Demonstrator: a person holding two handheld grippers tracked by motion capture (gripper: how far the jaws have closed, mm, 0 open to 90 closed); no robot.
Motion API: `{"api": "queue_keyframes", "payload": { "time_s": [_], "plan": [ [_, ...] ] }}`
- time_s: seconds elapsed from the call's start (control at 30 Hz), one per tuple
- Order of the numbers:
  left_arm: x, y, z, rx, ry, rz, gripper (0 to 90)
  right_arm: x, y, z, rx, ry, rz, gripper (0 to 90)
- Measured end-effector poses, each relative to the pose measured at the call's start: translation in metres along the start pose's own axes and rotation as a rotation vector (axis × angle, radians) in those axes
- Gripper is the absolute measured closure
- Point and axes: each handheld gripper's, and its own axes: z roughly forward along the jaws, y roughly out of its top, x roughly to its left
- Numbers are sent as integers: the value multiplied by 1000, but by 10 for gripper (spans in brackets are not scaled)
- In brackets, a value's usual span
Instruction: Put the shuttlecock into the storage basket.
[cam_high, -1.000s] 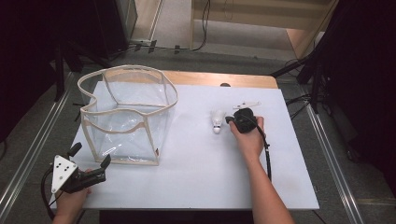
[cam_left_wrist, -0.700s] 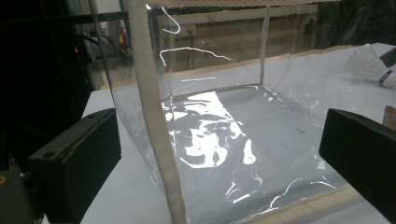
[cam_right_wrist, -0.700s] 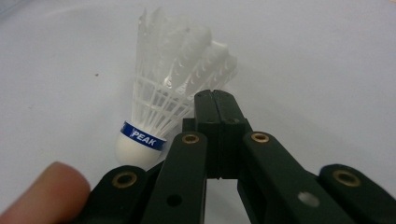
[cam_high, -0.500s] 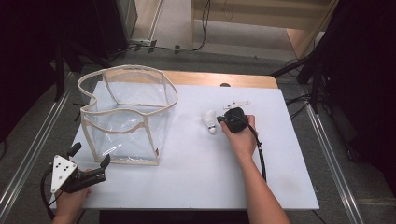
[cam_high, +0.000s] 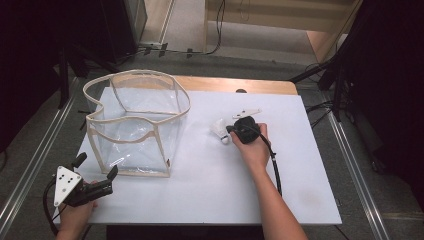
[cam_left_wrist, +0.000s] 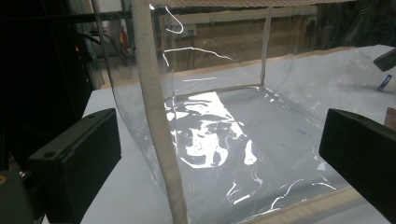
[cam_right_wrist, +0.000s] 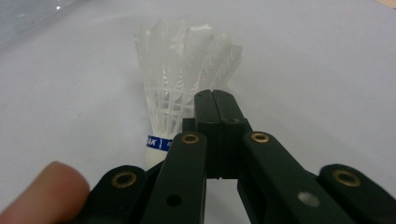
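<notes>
We see a shuttlecock lying on its side on the white table, a little right of centre in the high view, just left of the right gripper. In the right gripper view the shuttlecock fills the upper middle: a skirt of white, ribbed plastic vanes flaring toward the top of the frame, a lattice of thin white ribs lower down, then a blue band with small print around a white cork base at lower left. The right gripper has its jaws pressed flat together with nothing between them, and their tips lie against the skirt's right side. The left gripper rests at the lower left of the high view, jaws standing wide apart and holding nothing. Between its jaws in the left gripper view stands a clear bag with beige trim; the bag sits upright at the table's upper left, well apart from the shuttlecock.
</notes>
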Motion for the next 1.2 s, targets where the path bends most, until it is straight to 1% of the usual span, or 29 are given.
{"api": "queue_keyframes", "payload": {
  "time_s": [0.17,0.3,0.4,0.43,0.53,0.7,0.77,0.83,0.9,1.03,1.07,1.13,1.2],
  "plan": [
    [0,0,0,-1,0,-1,0,4,2,1,-2,6,-5,877],
    [0,0,0,0,0,0,0,6,4,3,-6,12,-20,877],
    [0,0,0,0,1,0,0,10,6,4,0,19,-17,877],
    [0,0,0,1,0,0,0,10,6,5,-5,20,-26,877],
    [0,0,0,-1,0,-1,0,11,7,6,-3,20,-32,877],
    [0,0,0,2,0,1,0,9,7,2,-14,17,-33,873],
    [0,0,0,2,1,1,0,7,8,-2,-21,16,-27,835],
    [0,0,0,2,1,0,0,6,8,-8,-29,21,-31,779],
    [0,0,0,3,2,0,0,6,8,-14,-33,38,-35,680],
    [0,0,0,3,2,1,0,7,9,-23,-30,68,-26,386],
    [0,0,0,3,2,1,0,8,9,-25,-32,72,-31,309],
    [0,0,0,3,2,1,0,8,9,-27,-18,76,-39,166],
    [0,0,0,3,2,1,0,9,9,-28,12,70,-23,0]
  ]
}}
